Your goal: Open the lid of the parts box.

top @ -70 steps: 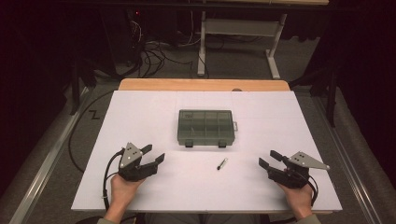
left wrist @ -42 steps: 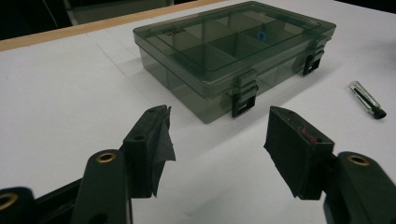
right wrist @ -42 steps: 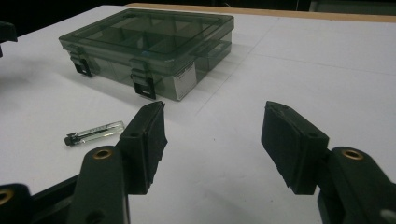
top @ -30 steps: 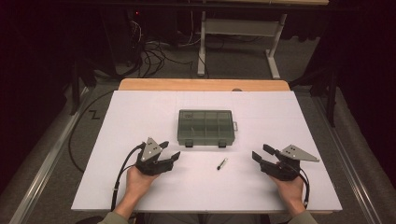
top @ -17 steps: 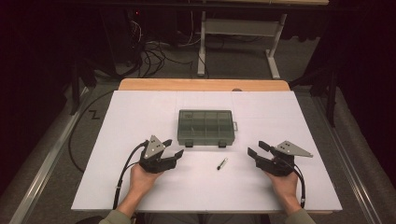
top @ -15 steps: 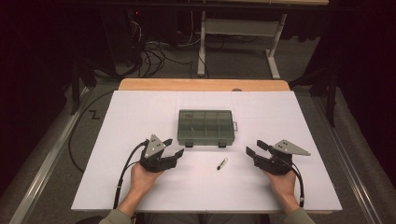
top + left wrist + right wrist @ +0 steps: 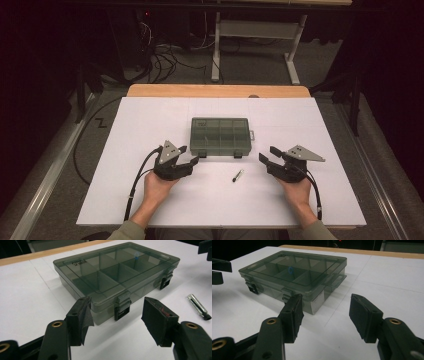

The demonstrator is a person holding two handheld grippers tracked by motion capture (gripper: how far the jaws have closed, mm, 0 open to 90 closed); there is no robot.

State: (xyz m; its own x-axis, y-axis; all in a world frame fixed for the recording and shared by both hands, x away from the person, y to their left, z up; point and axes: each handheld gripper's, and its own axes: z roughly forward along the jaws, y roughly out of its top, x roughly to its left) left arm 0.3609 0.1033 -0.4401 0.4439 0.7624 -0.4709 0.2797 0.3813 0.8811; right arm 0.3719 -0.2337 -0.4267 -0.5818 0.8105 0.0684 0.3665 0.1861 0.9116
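Left tongs (image 7: pixel 194 159): jaws stand wide apart with nothing between them, aimed at the near left corner of the compartment box (image 7: pixel 220 136); in the left gripper view the left latch (image 7: pixel 123 307) sits just ahead, between the two pads.
Right tongs (image 7: pixel 266 158): jaws apart and empty, though they have just been closing a little; the box's right near corner lies ahead of them and to their left, near but not touching.
Compartment box: smoky clear plastic, lid down, both latches look fastened; it rests flat on the white desk (image 7: pixel 125 150) between the two tongs, slightly beyond them.
Small cylinder (image 7: pixel 237 175): a short metal piece with a dark tip, loose on the desk between the tongs, nearer than the box.
Blue ring (image 7: pixel 290 269): lies inside a middle compartment.
Risk, sliding: the box is light and unheld, so a push on one latch would likely shove it across the smooth desk.
Risk, latch: a pad catching the lid's edge instead of the clasp could slip off.
Risk, cylinder: either hand sweeping inward could knock it and send it rolling.
Risk, contents: a sudden pop of the lid may jolt the ring out.
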